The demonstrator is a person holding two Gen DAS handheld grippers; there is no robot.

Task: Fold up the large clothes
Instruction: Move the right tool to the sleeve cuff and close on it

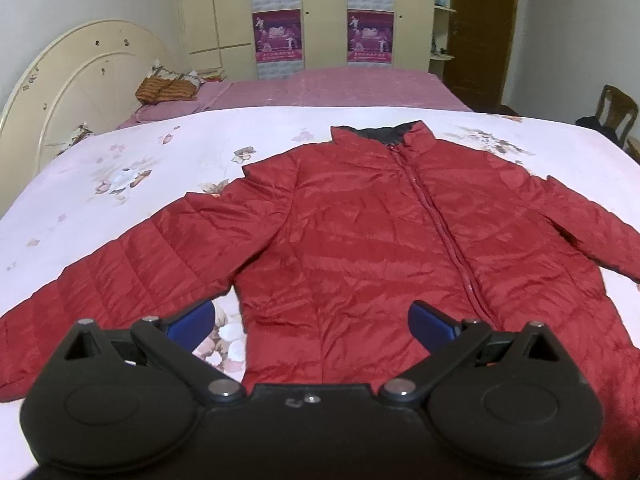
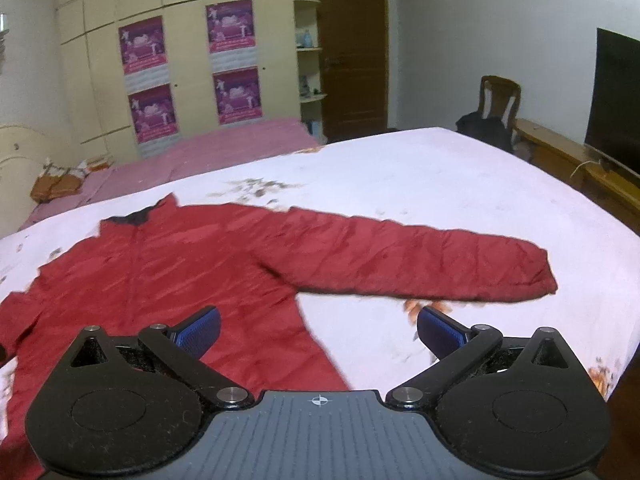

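Red quilted jacket [image 1: 360, 240] lay spread flat, front up and zipped, on a bed covered with a pale floral sheet [image 1: 120, 184], collar pointing away and both sleeves stretched out to the sides. No fold looked started. Its hem lay nearest the tools. The left gripper [image 1: 310, 322] hovered over the hem and the gap beside the left sleeve [image 1: 120, 272], jaws spread wide and holding nothing. The right gripper [image 2: 318, 330] hovered over the jacket's right edge below the right sleeve [image 2: 420, 264], jaws likewise spread and empty. The glossy shell looked slippery, so a shallow pinch could probably slide off, or catch only the top layer and drag the jacket crooked. Beyond stood a second bed with a pink cover [image 1: 340, 88], then a wardrobe [image 1: 320, 12].
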